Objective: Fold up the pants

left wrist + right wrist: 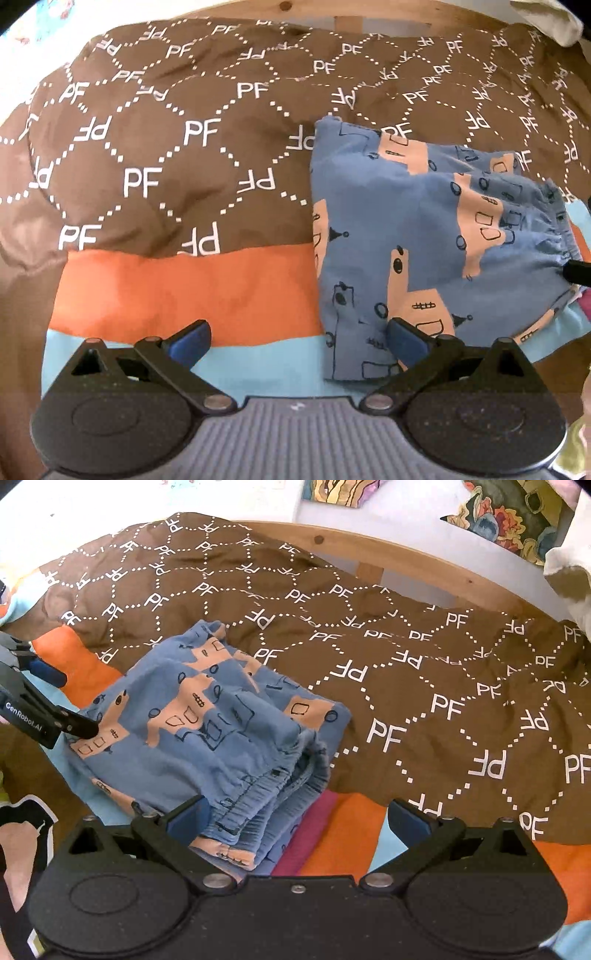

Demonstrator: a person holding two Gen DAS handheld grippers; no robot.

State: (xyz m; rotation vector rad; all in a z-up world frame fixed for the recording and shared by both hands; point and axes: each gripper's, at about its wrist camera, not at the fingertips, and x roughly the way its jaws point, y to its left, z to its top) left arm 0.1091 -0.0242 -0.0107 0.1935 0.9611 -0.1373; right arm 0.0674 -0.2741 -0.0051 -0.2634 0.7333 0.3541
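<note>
Lying folded on the brown duvet (166,155) and its orange stripe (184,288), the pants (399,236) show their waistband (273,790) nearest the right gripper (299,821), whose 2 jaws stand wide, holding nothing. The left gripper (297,338) is wide too, its right pad (406,341) over the pants' edge.

Lighting: bright, even daylight; wall (92,502) beyond the tongs blown out to white glare. Shadows: soft, faint. Distortion: strong fisheye bending, dark corners. Sharpness: mildly soft throughout, bedspread (166,155) lettering legible.
</note>
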